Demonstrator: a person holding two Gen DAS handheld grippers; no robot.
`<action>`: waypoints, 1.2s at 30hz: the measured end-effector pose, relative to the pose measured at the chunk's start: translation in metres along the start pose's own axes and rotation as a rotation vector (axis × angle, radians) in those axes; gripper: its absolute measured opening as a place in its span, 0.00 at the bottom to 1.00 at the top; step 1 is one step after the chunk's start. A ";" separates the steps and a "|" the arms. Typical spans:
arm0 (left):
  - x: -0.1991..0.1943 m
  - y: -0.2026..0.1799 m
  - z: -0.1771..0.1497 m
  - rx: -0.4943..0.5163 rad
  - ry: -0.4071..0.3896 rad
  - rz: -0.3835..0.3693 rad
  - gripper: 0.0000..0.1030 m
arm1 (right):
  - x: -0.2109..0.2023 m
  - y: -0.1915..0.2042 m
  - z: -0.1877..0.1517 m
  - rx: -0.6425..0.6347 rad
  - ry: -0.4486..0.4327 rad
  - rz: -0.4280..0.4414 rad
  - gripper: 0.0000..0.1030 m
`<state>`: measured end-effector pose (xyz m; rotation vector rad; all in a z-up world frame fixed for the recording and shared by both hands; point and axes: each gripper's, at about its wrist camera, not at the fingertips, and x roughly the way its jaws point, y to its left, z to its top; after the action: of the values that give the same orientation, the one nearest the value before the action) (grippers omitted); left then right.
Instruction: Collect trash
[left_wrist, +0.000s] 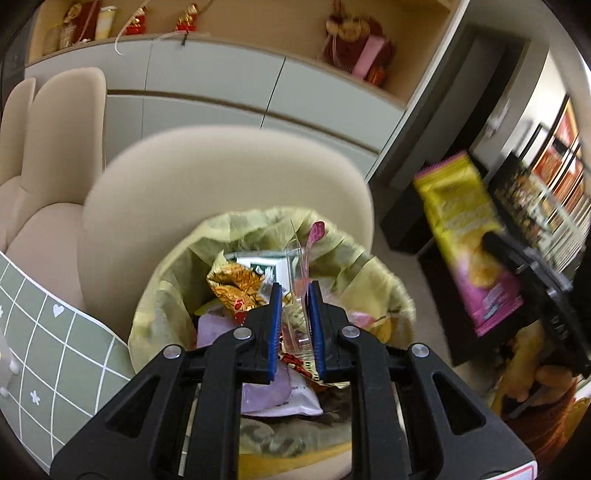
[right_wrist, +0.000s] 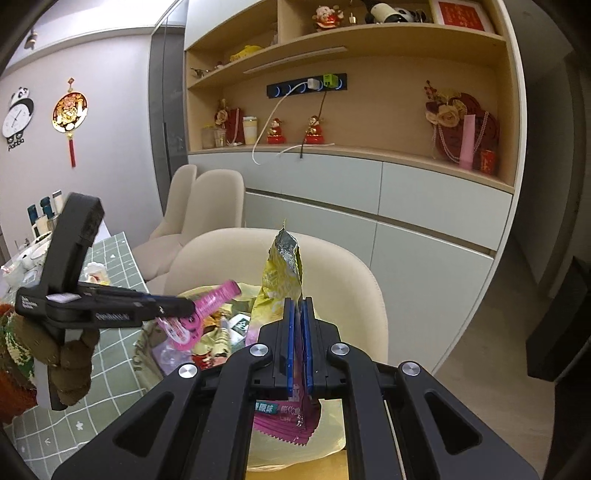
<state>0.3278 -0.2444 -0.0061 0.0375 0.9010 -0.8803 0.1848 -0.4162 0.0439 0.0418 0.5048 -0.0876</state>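
My left gripper (left_wrist: 293, 286) is shut on a clear plastic pack with a pink top (left_wrist: 314, 236), held just above the trash bin lined with a yellow-green bag (left_wrist: 258, 221). Several wrappers lie inside the bin, among them a gold and red one (left_wrist: 236, 288). My right gripper (right_wrist: 298, 301) is shut on a yellow and pink snack bag (right_wrist: 282, 269), which stands upright between the pads, over the bin's near side. In the right wrist view the left gripper (right_wrist: 188, 304) reaches in from the left with the pink-topped pack (right_wrist: 214, 299) above the bin (right_wrist: 147, 354). The snack bag (left_wrist: 461, 236) shows blurred at the right of the left wrist view.
A beige chair (right_wrist: 332, 266) stands right behind the bin, with more beige chairs (right_wrist: 207, 199) further back. A table under a green checked cloth (right_wrist: 118, 258) lies to the left, dishes at its far end. Grey cabinets (right_wrist: 424, 221) and shelves line the wall.
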 end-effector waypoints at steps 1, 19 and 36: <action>0.007 -0.003 0.000 0.014 0.017 0.009 0.13 | 0.001 -0.001 -0.001 0.004 0.002 -0.001 0.06; -0.085 0.026 -0.031 -0.052 -0.225 0.211 0.42 | 0.051 0.055 -0.004 -0.029 0.067 0.109 0.06; -0.133 0.050 -0.087 -0.076 -0.242 0.297 0.46 | 0.124 0.092 -0.029 -0.104 0.366 0.101 0.06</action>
<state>0.2629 -0.0918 0.0146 -0.0019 0.6798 -0.5596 0.2876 -0.3324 -0.0395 -0.0188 0.8707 0.0466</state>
